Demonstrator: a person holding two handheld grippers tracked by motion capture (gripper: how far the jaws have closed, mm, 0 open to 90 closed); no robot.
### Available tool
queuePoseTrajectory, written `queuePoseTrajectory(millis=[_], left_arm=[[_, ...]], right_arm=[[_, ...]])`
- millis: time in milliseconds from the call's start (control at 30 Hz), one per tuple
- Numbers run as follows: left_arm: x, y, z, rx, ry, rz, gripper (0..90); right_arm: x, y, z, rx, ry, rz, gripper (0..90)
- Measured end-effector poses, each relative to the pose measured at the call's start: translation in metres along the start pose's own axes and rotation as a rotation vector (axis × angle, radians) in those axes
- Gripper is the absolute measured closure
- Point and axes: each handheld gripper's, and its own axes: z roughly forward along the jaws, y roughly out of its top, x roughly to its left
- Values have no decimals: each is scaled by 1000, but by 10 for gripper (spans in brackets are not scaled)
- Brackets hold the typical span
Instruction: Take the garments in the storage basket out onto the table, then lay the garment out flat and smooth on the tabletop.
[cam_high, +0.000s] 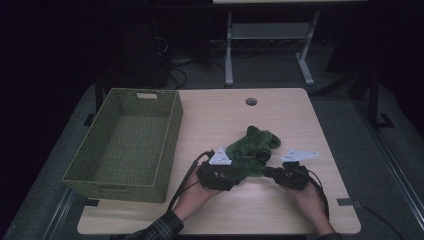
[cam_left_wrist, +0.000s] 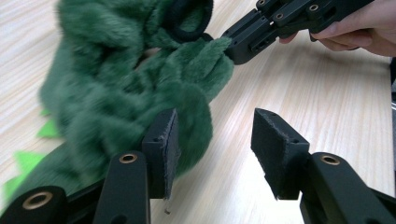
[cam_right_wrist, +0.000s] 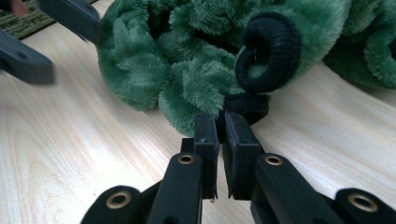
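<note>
Right hand-held gripper clenched on green plush garment's edge; left hand-held gripper released, jaws apart beside plush, on worktop.

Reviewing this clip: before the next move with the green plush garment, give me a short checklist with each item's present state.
1. Right tool clamped on the green plush garment: ok, jaws pinch its edge near the black cuff.
2. Left tool gripping the garment: not ok, jaws stand apart; one pad only touches the plush.
3. Garment resting on the table: ok.
4. Basket ready to receive: ok, it looks empty, beside the garment.
5. Grip firm enough to lift: cannot tell.
</note>
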Motion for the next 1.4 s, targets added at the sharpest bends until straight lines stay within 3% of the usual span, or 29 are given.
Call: queuePoseTrajectory(millis=[200, 367, 633, 767, 867, 1033, 1400], left_arm=[[-1, 0, 24, 24, 0, 11, 490], [5, -1, 38, 41, 33, 22, 452], [8, 1, 49, 75, 59, 63, 400], [7, 1, 53, 90, 92, 80, 456], [11, 1, 51, 93, 111, 69, 586], [18, 1, 45, 84, 90, 23, 778], [19, 8, 8, -17, 28, -37, 801]], right_arm=[[1, 0, -3, -2, 2, -2, 849], [2, 0, -5, -10, 4, -17, 850], [2, 0, -7, -10, 15, -23, 852], [2, 0, -7, -13, 19, -24, 853], [2, 0, -7, -14, 17, -28, 853], [1, -1, -8, -14, 10, -24, 853], [-11, -4, -19, -25, -23, -3, 854]])
